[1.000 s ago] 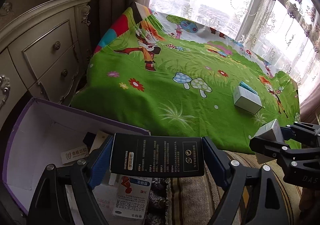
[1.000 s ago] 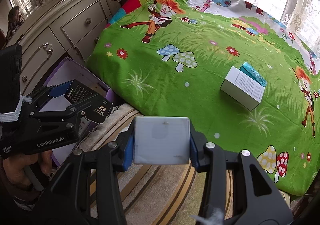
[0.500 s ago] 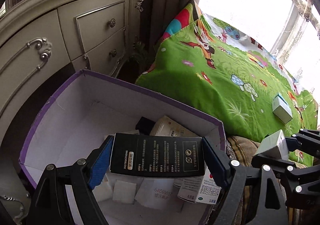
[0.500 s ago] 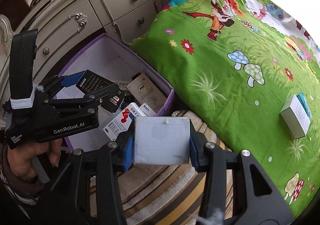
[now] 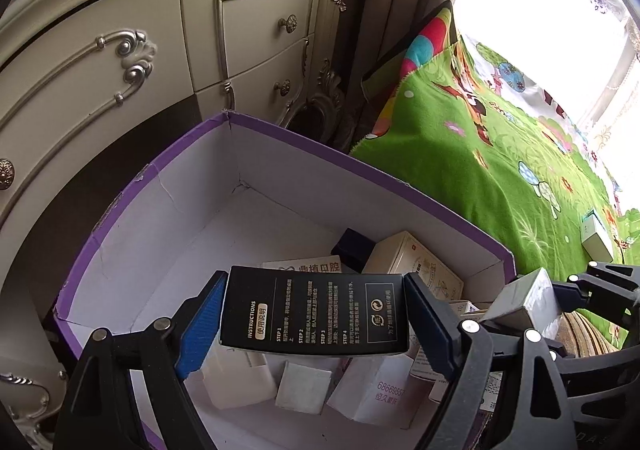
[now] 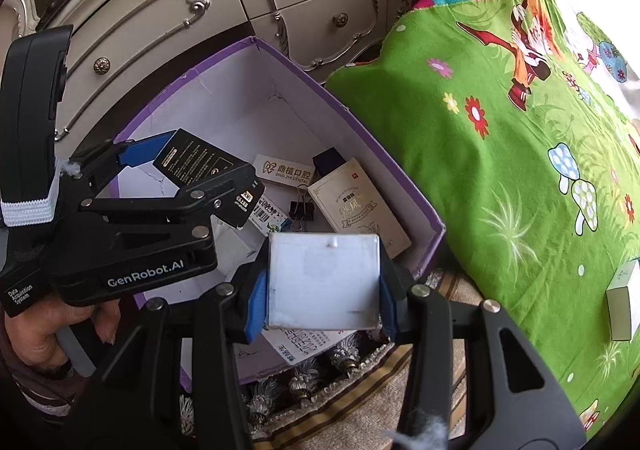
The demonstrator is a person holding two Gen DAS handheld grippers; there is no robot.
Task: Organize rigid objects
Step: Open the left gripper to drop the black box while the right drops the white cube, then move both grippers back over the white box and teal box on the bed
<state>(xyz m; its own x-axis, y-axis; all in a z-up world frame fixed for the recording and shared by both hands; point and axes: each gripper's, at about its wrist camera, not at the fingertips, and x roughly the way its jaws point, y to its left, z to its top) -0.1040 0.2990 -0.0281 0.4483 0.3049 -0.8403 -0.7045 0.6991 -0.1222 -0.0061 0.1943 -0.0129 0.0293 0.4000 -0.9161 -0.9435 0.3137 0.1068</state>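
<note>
In the right wrist view, going from left to right: the left gripper (image 6: 200,173) stands at the left of the frame, closed on a black box (image 6: 204,169). This box hangs over the open purple bin (image 6: 392,173), above the white floor at the bin's left part. Its long axis runs across between the two fingers (in the left wrist view the printed face (image 5: 316,316) lies nearly level at lower centre).

At lower centre the right gripper (image 6: 322,286) is closed on a white box (image 6: 323,282). It sits over the near edge of the bin, so I judge the left one is deeper inside and nearer to a free spot. For both, the drop goes straight down.

Under them the bin already holds a cream box (image 6: 356,205), a dental card (image 6: 286,169) and a binder clip (image 6: 300,207); these crowd the right part.

At the right, on the green sheet (image 6: 500,177), one pale box (image 6: 624,302) waits near the frame edge, well apart from the bin.
</note>
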